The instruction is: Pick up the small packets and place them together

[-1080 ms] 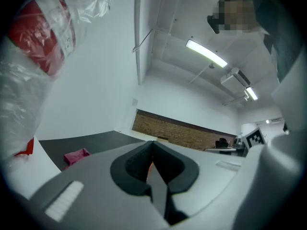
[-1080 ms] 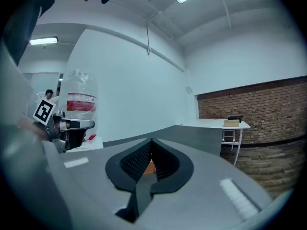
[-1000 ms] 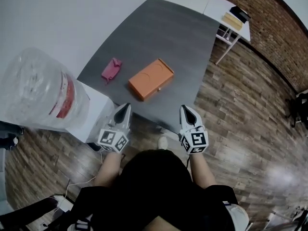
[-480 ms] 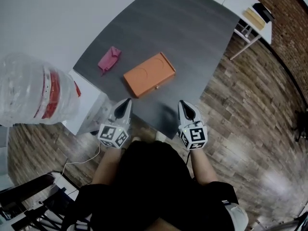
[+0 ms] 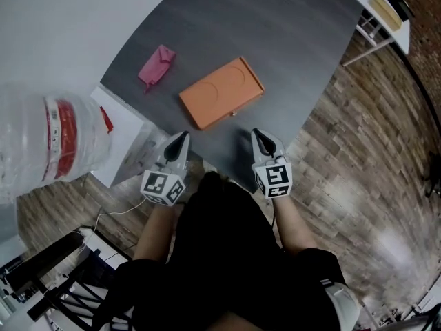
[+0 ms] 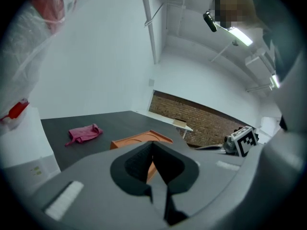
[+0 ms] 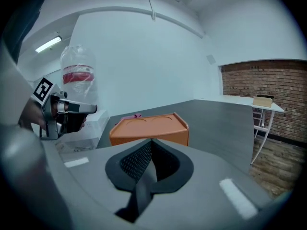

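The left hand-held gripper (image 5: 178,143) and the right hand-held gripper (image 5: 260,141) hover with jaws pressed together and nothing between them. Both sit at the counter's (image 5: 289,40) near edge, just short of the box (image 5: 222,102). The only packet (image 5: 156,66) in sight (pink, apparently soft and crumpled) lies beyond the box's left end, well apart from it. The likely risks: a reach with jaws unopened would only shove the packet along, and a low left reach could clip the box — or, swung wide, the bottle (image 5: 48,136) left of the box.
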A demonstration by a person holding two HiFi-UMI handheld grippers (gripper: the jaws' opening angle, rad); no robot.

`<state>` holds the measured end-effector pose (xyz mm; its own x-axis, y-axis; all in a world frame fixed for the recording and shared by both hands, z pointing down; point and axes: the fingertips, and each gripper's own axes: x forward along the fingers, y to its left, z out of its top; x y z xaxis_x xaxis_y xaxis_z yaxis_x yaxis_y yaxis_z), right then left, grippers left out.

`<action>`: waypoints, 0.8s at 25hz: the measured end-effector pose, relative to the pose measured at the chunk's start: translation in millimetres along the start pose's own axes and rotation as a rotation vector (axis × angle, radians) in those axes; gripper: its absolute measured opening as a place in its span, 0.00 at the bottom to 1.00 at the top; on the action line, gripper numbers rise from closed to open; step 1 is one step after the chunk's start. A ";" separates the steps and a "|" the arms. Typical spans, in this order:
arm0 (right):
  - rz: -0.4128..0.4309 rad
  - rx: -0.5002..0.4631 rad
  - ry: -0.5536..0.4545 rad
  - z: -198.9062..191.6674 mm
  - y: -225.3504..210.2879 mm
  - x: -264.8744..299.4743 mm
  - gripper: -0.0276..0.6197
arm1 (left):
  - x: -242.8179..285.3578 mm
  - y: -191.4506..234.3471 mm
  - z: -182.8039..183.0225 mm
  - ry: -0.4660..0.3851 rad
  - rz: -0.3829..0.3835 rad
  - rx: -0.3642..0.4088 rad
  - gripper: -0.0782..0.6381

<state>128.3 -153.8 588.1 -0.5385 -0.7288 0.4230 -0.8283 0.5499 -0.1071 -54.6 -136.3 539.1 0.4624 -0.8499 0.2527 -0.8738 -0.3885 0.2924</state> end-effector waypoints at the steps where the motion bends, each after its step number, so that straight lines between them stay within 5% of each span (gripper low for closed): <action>1: 0.006 -0.006 0.012 -2.2 1.2 6.6 0.05 | 2.0 2.1 -1.1 0.004 0.000 -0.001 0.11; 13: 0.038 -0.126 0.213 -35.2 6.1 74.8 0.19 | 3.6 20.8 -10.2 0.021 0.007 -0.016 0.11; 20: 0.046 -0.170 0.263 -44.3 9.6 90.0 0.23 | 32.8 31.4 -15.3 0.094 -0.016 0.055 0.17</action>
<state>78.7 -196.0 665.0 -0.4981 -0.5827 0.6421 -0.7542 0.6566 0.0108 -64.6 -170.9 570.7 0.4859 -0.8075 0.3343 -0.8721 -0.4227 0.2465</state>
